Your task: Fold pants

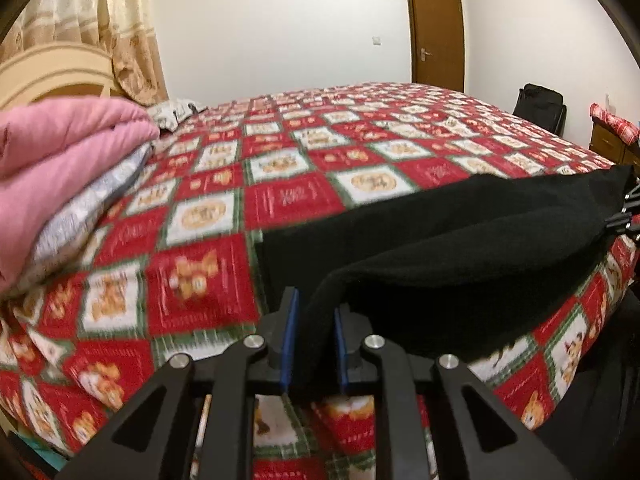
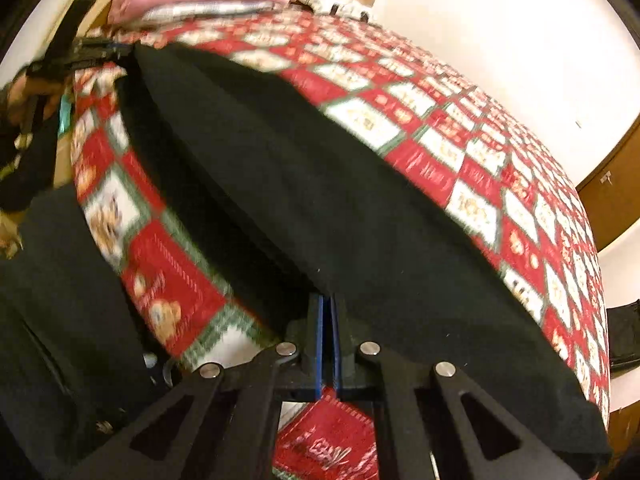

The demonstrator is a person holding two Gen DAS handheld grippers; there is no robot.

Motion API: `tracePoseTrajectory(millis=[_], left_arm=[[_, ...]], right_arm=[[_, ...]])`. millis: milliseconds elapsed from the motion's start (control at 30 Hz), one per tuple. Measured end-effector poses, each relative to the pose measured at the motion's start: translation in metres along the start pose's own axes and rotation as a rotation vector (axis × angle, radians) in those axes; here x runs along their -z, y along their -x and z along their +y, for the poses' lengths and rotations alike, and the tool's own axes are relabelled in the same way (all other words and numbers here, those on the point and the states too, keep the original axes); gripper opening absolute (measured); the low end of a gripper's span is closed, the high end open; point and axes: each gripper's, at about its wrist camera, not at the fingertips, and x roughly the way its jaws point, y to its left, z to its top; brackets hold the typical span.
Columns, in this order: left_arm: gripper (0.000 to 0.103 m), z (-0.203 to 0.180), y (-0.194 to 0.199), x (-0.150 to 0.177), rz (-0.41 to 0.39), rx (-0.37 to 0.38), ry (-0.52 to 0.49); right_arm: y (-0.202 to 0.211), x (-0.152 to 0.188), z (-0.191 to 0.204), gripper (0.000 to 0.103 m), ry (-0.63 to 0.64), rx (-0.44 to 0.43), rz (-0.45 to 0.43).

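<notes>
Between the blue-padded fingers of the left gripper (image 1: 314,340) sits a thick fold of the black pants (image 1: 440,248), the jaws pinched in on the cloth with only the fabric's bulk keeping them apart. From there the pants stretch away to the right, raised off the red-and-white patchwork bedspread (image 1: 224,208) near the bed's edge, to where the tip of the other gripper shows at the frame's far right, meeting the cloth's far end. Off to the left of this gripper lies a folded pink quilt (image 1: 60,160) on a grey one, with a curtain (image 1: 120,20) behind and a brown door (image 1: 436,28) far ahead; none of the door's face appears in the other camera.

The right gripper (image 2: 328,340) has its pads nearly together, clamped on a thin edge of the pants (image 2: 320,184). Its view alone shows the cloth running up and leftward as one long dark band to the left gripper (image 2: 100,50), blurred, at the upper left, and the person's dark clothing below the bed's edge
</notes>
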Motion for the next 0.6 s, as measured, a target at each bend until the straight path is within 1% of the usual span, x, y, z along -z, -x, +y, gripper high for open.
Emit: tracePoseTrajectory(millis=[67, 133, 167, 200, 233, 267, 333, 367, 433, 533, 600], left_arm=[[0.018, 0.001, 0.000, 0.007, -0.001, 0.006, 0.009], [0.018, 0.000, 0.003, 0.011, -0.005, 0.004, 0.006], [0.023, 0.000, 0.003, 0.011, -0.005, -0.002, -0.005], [0.026, 0.000, 0.004, 0.012, -0.005, -0.019, -0.015], [0.035, 0.002, 0.003, 0.012, -0.006, -0.036, -0.017], [0.040, 0.004, 0.004, 0.012, -0.009, -0.041, -0.014], [0.043, 0.012, 0.006, 0.013, -0.017, -0.027, 0.002], [0.052, 0.015, 0.007, 0.015, -0.014, -0.029, 0.004], [0.060, 0.020, 0.010, 0.020, -0.009, -0.049, -0.007], [0.061, 0.029, 0.013, 0.028, 0.007, -0.055, 0.002], [0.061, 0.033, 0.013, 0.034, 0.024, -0.107, -0.019]], right_arm=[[-0.017, 0.006, 0.004, 0.003, 0.003, -0.002, 0.033], [-0.021, 0.006, 0.005, 0.003, -0.004, 0.003, 0.028], [-0.021, 0.006, 0.006, 0.003, -0.005, 0.002, 0.028], [-0.022, 0.005, 0.005, 0.003, -0.001, 0.000, 0.033], [-0.022, 0.004, 0.005, 0.003, 0.002, -0.003, 0.035], [-0.022, 0.005, 0.005, 0.003, -0.001, -0.006, 0.035], [-0.021, 0.006, 0.005, 0.003, -0.001, -0.005, 0.034], [-0.020, 0.006, 0.005, 0.003, -0.002, -0.004, 0.033], [-0.019, 0.007, 0.007, 0.003, 0.005, -0.001, 0.037], [-0.016, 0.008, 0.011, 0.003, 0.025, 0.002, 0.042], [-0.016, 0.009, 0.012, 0.003, 0.036, 0.005, 0.043]])
